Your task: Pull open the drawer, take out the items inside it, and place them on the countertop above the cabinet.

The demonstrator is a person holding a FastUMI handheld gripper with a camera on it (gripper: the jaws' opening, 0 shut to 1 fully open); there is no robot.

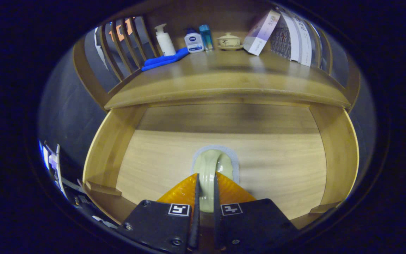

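The wooden drawer stands pulled open below the cabinet's countertop. A pale green ceramic cup is in the middle of the drawer, and my gripper is shut on its near wall, one finger inside and one outside. A pale grey patch shows on the drawer floor around the cup. I cannot tell whether the cup rests on the floor or hangs just above it. The cup's near part is hidden by the fingers.
Along the back of the countertop stand a white pump bottle, a blue cloth, two small blue bottles, a lidded tea bowl on a saucer and a leaning box. Slatted rails flank the countertop.
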